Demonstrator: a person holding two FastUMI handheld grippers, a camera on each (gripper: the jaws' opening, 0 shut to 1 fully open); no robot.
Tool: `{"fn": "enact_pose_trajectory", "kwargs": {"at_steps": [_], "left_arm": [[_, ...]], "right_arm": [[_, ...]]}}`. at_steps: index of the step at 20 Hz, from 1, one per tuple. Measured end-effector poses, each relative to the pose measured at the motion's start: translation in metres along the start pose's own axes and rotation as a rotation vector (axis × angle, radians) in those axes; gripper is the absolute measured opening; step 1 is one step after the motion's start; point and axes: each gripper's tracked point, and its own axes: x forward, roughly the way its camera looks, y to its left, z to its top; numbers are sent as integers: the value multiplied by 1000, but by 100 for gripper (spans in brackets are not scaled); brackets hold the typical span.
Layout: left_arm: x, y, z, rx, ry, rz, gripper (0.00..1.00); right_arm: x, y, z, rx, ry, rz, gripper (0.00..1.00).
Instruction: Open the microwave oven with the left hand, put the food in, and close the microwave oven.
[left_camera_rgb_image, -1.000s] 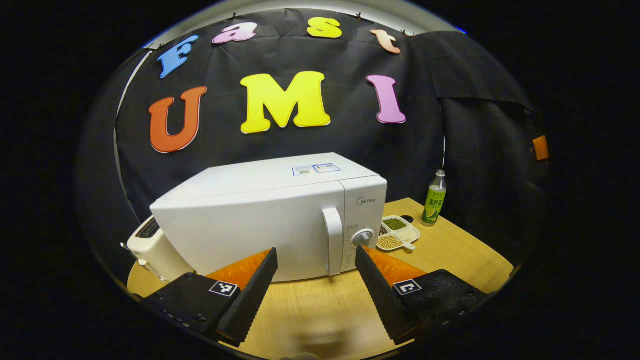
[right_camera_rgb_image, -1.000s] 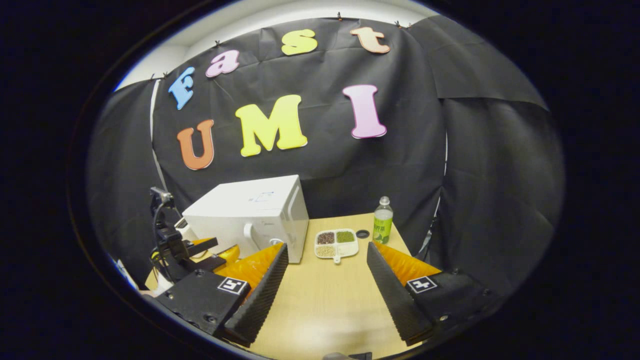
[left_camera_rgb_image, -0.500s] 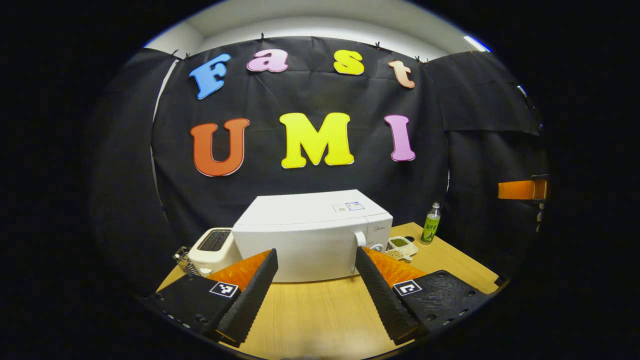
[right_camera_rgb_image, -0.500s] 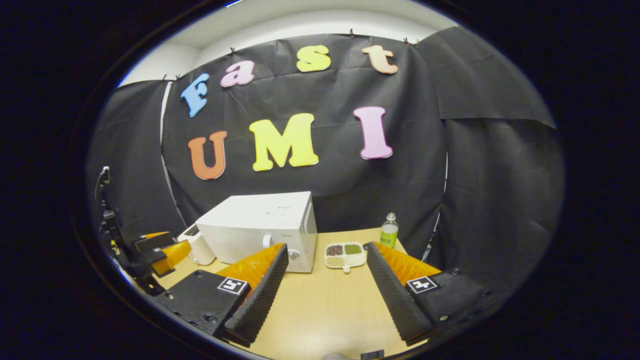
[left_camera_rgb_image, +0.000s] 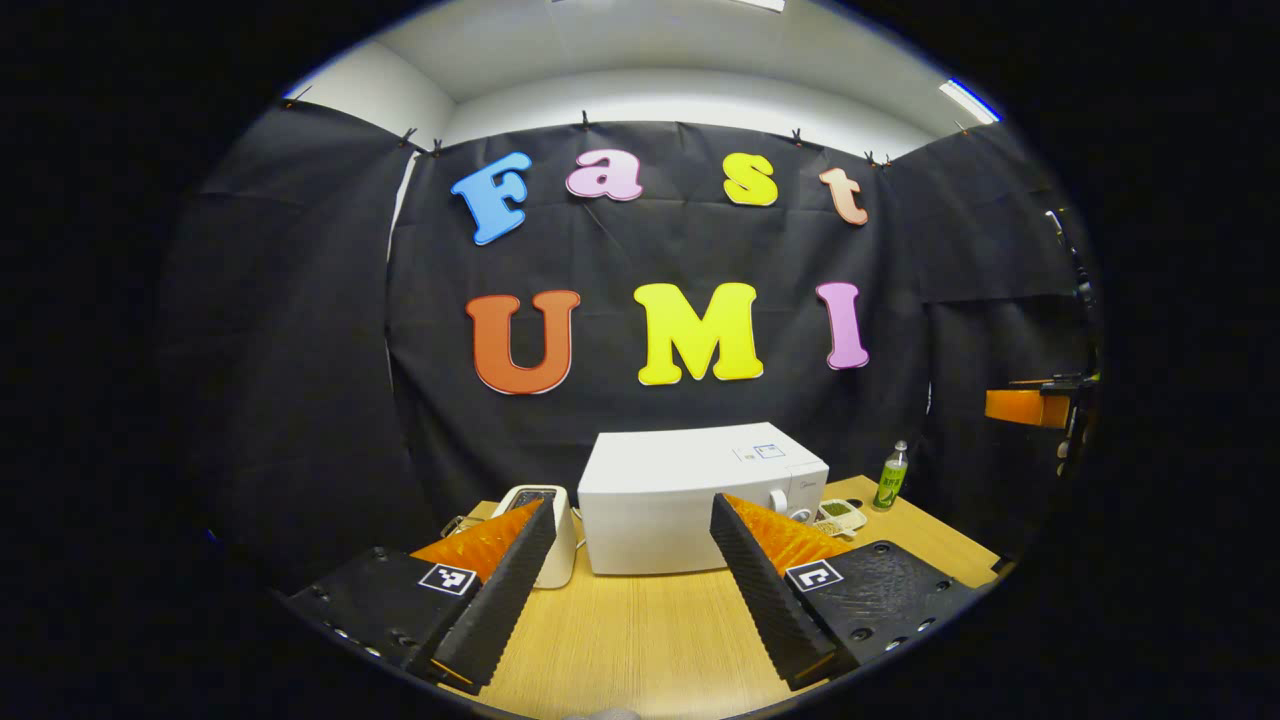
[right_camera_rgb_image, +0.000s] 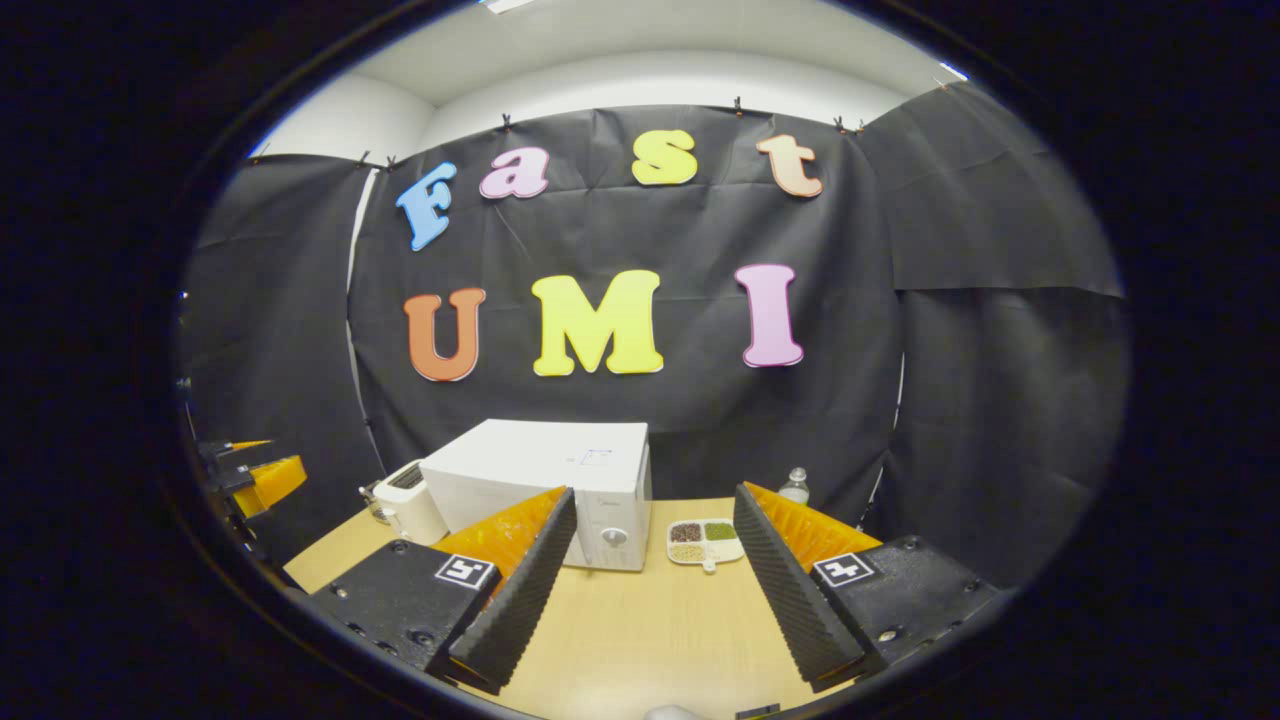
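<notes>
- Microwave oven (left_camera_rgb_image: 690, 500): white, door shut, standing at the back of the wooden table (left_camera_rgb_image: 640, 640) against the black cloth wall. In the right gripper view it sits left of centre (right_camera_rgb_image: 545, 480), control panel and round knob on its right end.
- Door handle (left_camera_rgb_image: 777, 500): pale vertical bar just left of the control panel, partly behind a finger of the left gripper in the left gripper view.
- Food tray (right_camera_rgb_image: 705, 541): white, divided into compartments holding dark, green and pale grains; on the table just right of the microwave, apart from it. In the left gripper view (left_camera_rgb_image: 838, 514) it peeks out past the oven's right end.
- Toaster (left_camera_rgb_image: 545, 530): white, just beside the oven's left end; also seen in the right gripper view (right_camera_rgb_image: 410, 500).
- Bottle (left_camera_rgb_image: 890, 478): green label, upright, at the table's back right, beyond the tray (right_camera_rgb_image: 795, 487).
- Left gripper (left_camera_rgb_image: 632, 585): fingers spread wide, nothing between them, above the near table edge, well apart from the oven. It also appears at the far left edge of the right gripper view (right_camera_rgb_image: 262, 478).
- Right gripper (right_camera_rgb_image: 650, 590): fingers spread wide, empty, framing oven and tray from a distance. Part of it appears at the right edge of the left gripper view (left_camera_rgb_image: 1030, 405).
</notes>
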Motion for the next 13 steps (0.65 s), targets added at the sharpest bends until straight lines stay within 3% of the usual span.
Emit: {"fn": "enact_pose_trajectory", "kwargs": {"at_steps": [1, 2, 3, 4, 7, 8, 10, 11, 12, 13], "left_arm": [[-4, 0, 4, 2, -10, -2, 96], [-8, -3, 10, 7, -21, -7, 96], [-11, -4, 15, 15, -33, -11, 97], [-12, -5, 18, 22, -39, -17, 96], [-15, -7, 30, 23, -57, -33, 96], [-16, -8, 33, 19, -65, -39, 96], [-15, -10, 39, 12, -79, -46, 96], [-14, -11, 40, 9, -85, -50, 96], [-13, -11, 42, 7, -88, -51, 96], [-12, -12, 42, 4, -89, -54, 89]], "right_arm": [[-2, 3, 2, 1, -5, 1, 92], [-4, 5, 3, 1, -9, 1, 100], [-7, 7, 4, 2, -11, 2, 100], [-9, 9, 5, 5, -12, 5, 92], [-16, 9, 10, 4, -21, -2, 92], [-18, 9, 12, 4, -25, -5, 100], [-21, 7, 15, 2, -30, -13, 100], [-22, 6, 17, 0, -31, -17, 91], [-23, 6, 17, 0, -31, -18, 92], [-23, 6, 18, 1, -32, -21, 92]]}}
